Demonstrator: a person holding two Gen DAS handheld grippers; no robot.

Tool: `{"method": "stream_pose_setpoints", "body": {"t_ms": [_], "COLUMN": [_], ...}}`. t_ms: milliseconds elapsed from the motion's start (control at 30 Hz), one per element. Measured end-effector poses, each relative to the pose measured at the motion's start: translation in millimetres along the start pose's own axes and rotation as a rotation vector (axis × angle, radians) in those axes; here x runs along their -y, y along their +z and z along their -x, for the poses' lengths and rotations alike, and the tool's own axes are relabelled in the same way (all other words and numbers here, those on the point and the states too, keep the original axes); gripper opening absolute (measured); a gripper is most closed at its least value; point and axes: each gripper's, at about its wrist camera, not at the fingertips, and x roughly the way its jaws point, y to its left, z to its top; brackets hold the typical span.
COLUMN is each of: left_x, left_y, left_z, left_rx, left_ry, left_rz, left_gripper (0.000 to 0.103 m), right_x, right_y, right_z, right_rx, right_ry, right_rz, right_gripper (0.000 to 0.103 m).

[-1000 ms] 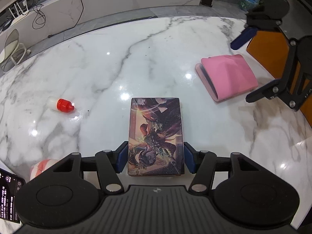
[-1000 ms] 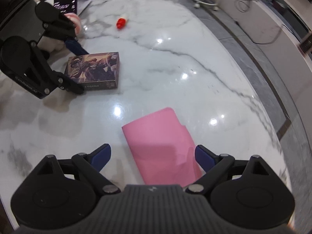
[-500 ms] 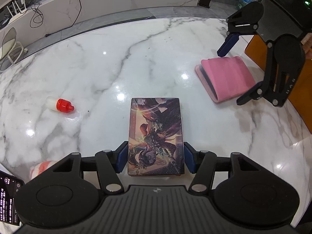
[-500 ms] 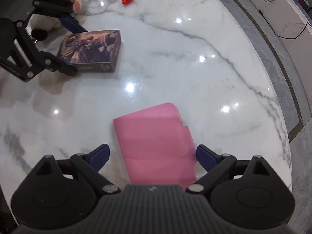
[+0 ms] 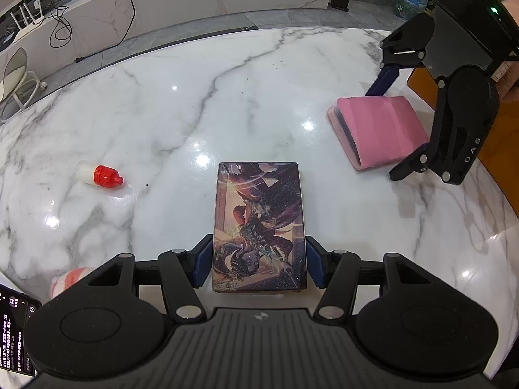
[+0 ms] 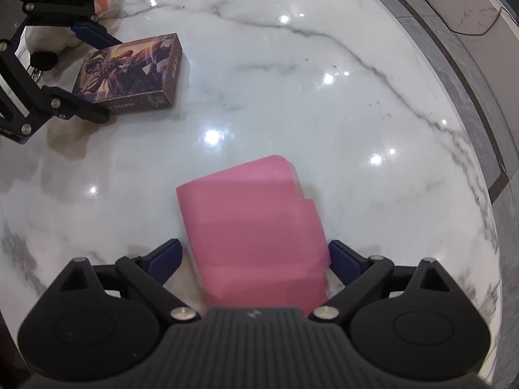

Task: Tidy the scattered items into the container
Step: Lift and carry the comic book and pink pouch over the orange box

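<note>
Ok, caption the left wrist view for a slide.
Left gripper clamps an illustrated box on the marble table; right gripper straddles a pink pouch.

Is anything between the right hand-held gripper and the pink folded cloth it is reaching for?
Nothing visible. The right hand-held gripper already straddles the pink cloth, one finger on each side, with only bare marble table around it. The box sits well off to one side.

Hidden and cut off

We see the phone [image 5: 16, 334] clipped by the edge, the striped ball [image 5: 69, 282] half behind our left gripper [image 5: 259, 264], box print [image 6: 136, 105] unreadable.
</note>
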Motion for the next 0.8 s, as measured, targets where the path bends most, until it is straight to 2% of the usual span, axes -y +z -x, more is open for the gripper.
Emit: {"method": "stream_pose_setpoints", "body": {"t_ms": [67, 133, 633, 800], "left_x": [0.5, 1.4, 12.2, 16.9], "left_y": [0.1, 0.5, 0.5, -0.2], "left_z": [-0.2, -0.7, -2.9, 0.0], "left_rx": [-0.001, -0.003, -0.023, -0.034], "left_ry": [0.004, 0.008, 0.059, 0.067], "left_rz": [-0.003, -0.005, -0.024, -0.033], "left_gripper": [0.067, 0.067, 0.067, 0.067], "right_x": [-1.8, -4.2, -53.4, -63.6], "right_y": [-3.3, -7.3, -40.7, -45.5], "right_z": [2.5, 6.3, 20.4, 26.4], "right_rx": [0.004, 0.013, 0.022, 0.031], "right_ry": [-0.004, -0.007, -0.052, -0.045], "right_rz": [-0.025, -0.049, -0.174, -0.175], "right_gripper": [0.093, 0.085, 0.083, 0.083]}}
